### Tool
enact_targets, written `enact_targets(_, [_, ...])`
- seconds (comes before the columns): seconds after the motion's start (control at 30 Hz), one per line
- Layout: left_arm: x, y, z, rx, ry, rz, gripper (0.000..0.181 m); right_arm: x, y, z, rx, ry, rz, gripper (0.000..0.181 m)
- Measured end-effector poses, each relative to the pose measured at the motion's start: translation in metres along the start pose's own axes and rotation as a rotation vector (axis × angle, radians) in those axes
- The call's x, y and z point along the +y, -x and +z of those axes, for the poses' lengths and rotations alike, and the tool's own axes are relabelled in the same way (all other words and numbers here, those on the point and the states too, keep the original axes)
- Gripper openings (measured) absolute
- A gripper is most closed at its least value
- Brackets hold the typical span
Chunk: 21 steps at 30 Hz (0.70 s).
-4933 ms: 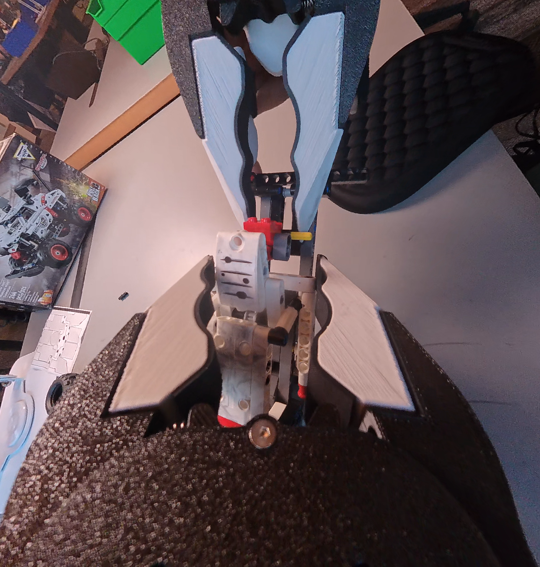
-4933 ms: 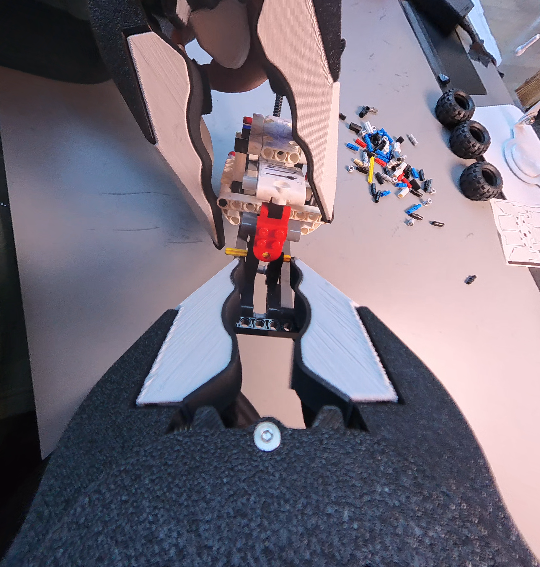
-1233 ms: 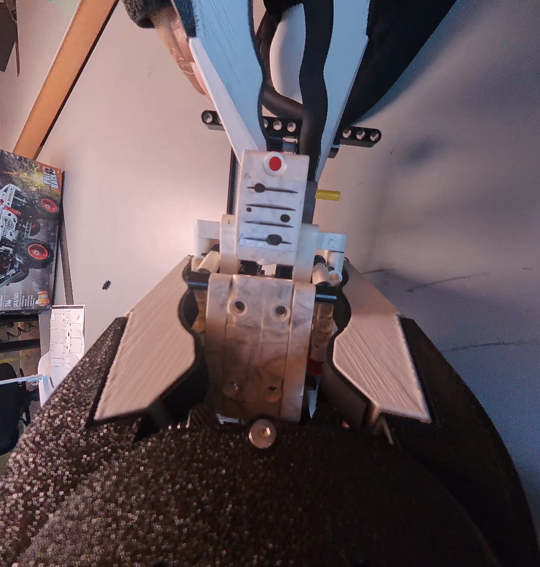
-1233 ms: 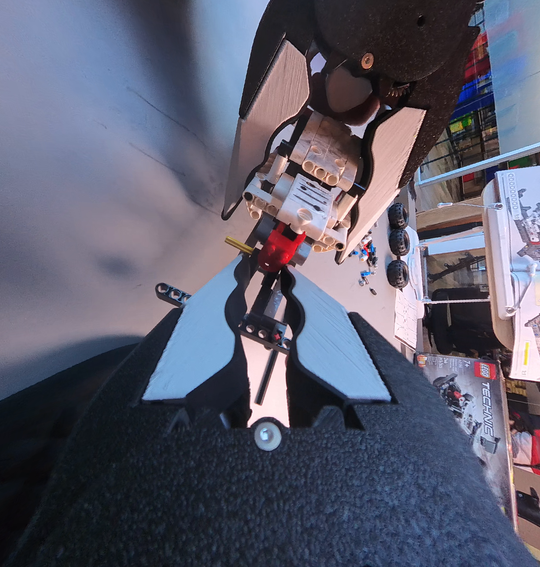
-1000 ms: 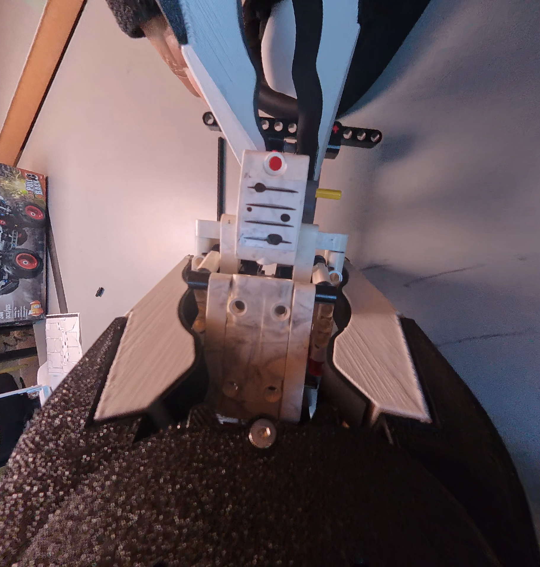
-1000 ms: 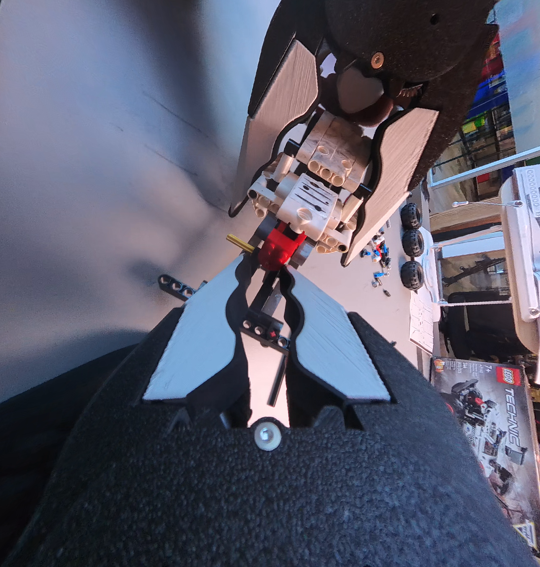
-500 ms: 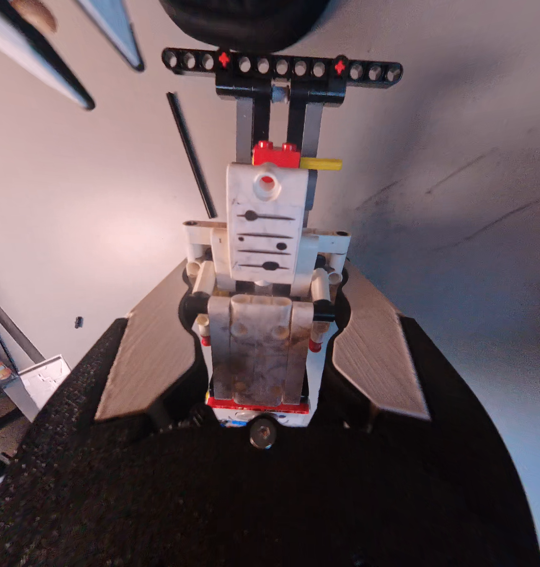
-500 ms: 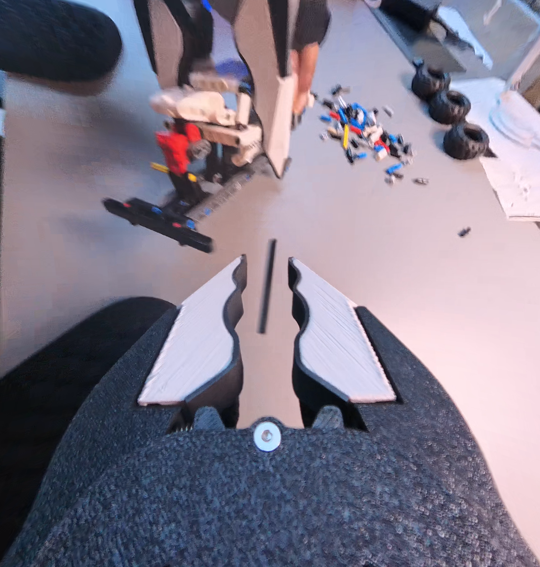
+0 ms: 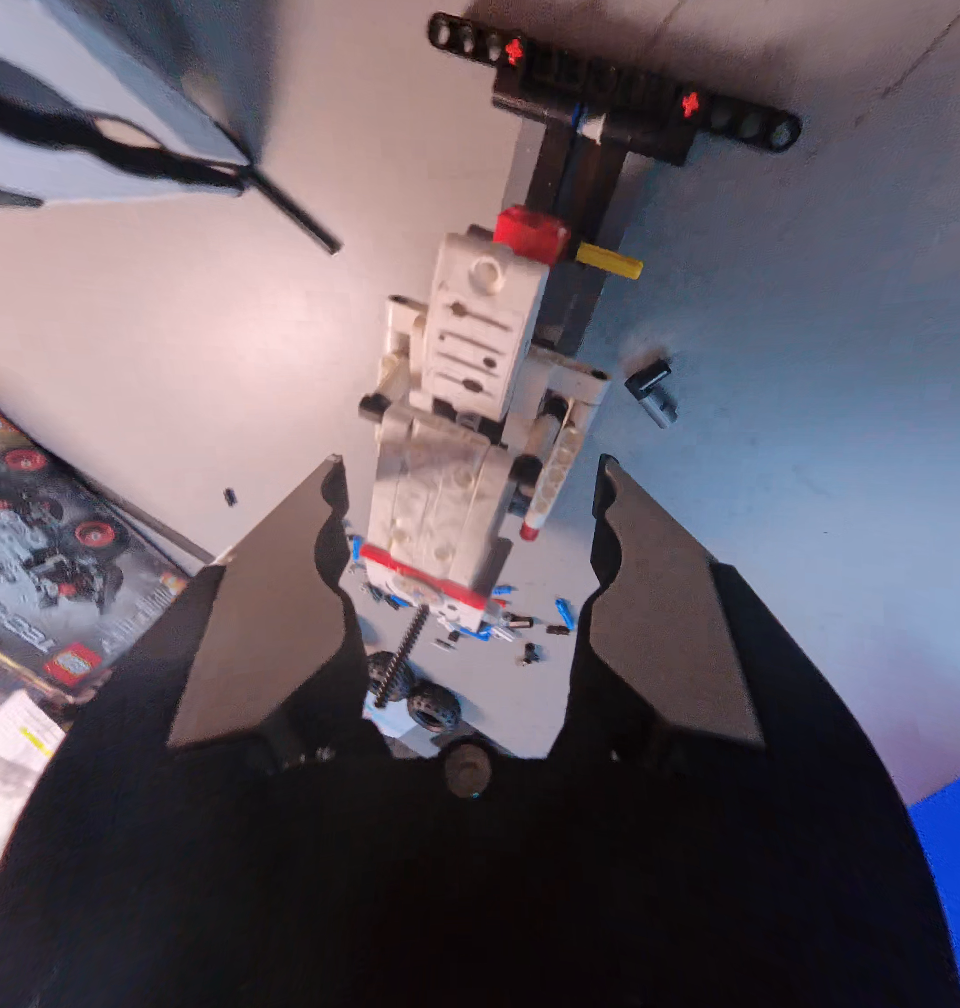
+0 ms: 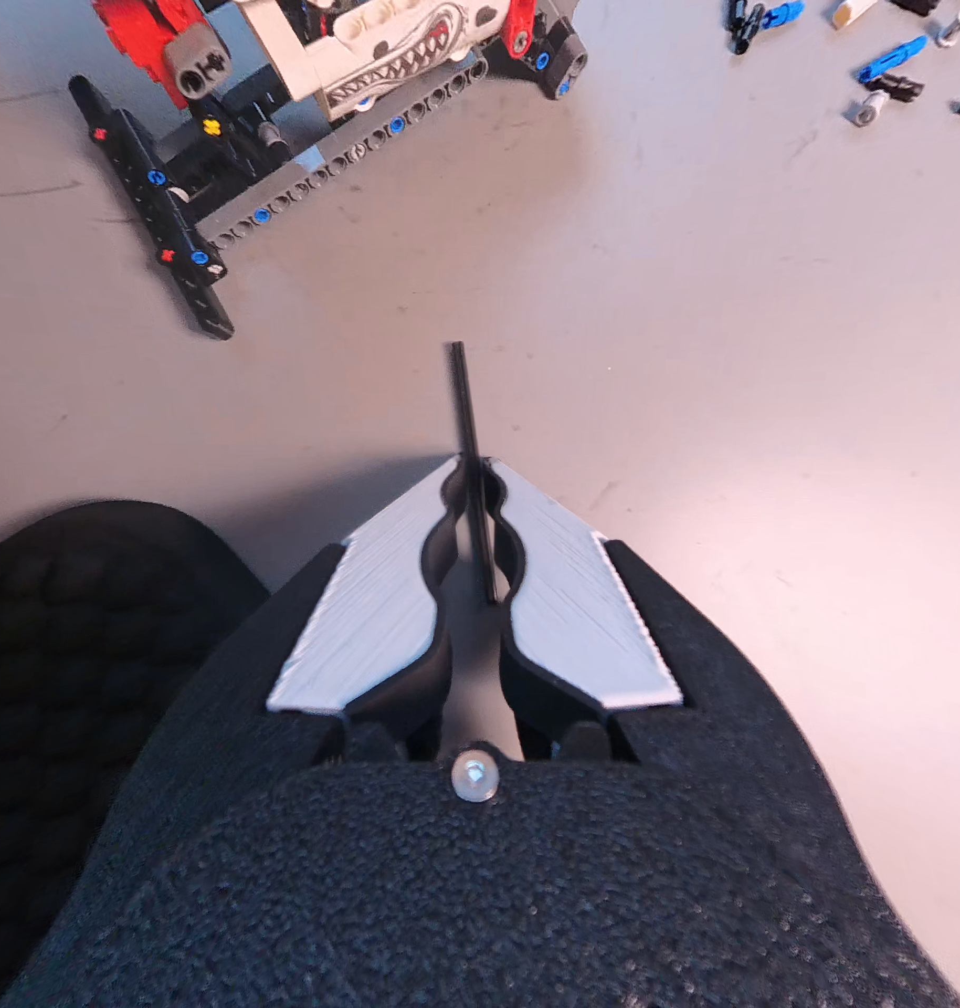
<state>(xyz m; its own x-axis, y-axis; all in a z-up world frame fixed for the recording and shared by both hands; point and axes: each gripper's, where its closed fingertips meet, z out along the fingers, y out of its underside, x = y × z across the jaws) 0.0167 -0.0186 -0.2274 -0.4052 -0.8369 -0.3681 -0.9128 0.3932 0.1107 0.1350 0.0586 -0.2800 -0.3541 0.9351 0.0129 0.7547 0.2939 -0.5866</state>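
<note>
Right gripper (image 10: 471, 463) has its fingers pinched together on a thin black plastic axle rod (image 10: 469, 453); the rod sticks out forward past the fingertips, just above the pale grey tabletop (image 10: 739, 382). Same rod shows in the left wrist view (image 9: 297, 210), blurred, held by the far gripper.

Left gripper (image 9: 469, 463) has its jaws spread wide, holding nothing. Between and beyond its fingers sits the white, black and red brick-built vehicle chassis (image 9: 466, 414), resting on the table; whether the fingers touch it cannot be told. The chassis ends in a long black perforated cross beam (image 9: 614, 87), with a yellow pin (image 9: 608, 262) sticking out at one side.

In the right wrist view the chassis (image 10: 325, 71) lies well ahead of the rod tip, apart from it. Loose small blue, black and grey connector pins (image 10: 875, 71) are scattered upper right. Black rubber tyres (image 9: 412, 693) and a printed cardboard set box (image 9: 41, 578) lie near the table edge.
</note>
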Motion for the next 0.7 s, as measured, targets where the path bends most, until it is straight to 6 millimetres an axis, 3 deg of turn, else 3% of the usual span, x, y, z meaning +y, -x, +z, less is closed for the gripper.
enact_targets(0.07, [-0.003,0.0,-0.021,-0.038,-0.092,-0.165,0.088,-0.001,-0.001,0.0,0.041,-0.001,-0.045,0.002])
enact_targets(0.17, [-0.024,0.006,-0.052,-0.105,-0.363,-0.566,0.075,-0.007,0.007,-0.001,0.086,-0.048,-0.101,0.002])
enact_targets(0.33, [-0.06,0.013,-0.068,-0.2,-0.734,-1.041,0.049,-0.072,0.054,-0.037,0.121,-0.305,-0.249,0.002])
enact_targets(0.47, [-0.086,0.015,-0.066,-0.23,-0.849,-1.097,0.034,-0.11,0.091,-0.058,0.132,-0.341,-0.394,0.002])
enact_targets(0.7, [-0.105,0.005,-0.087,-0.256,-0.884,-1.017,0.003,-0.121,0.117,-0.064,0.132,-0.33,-0.443,0.002])
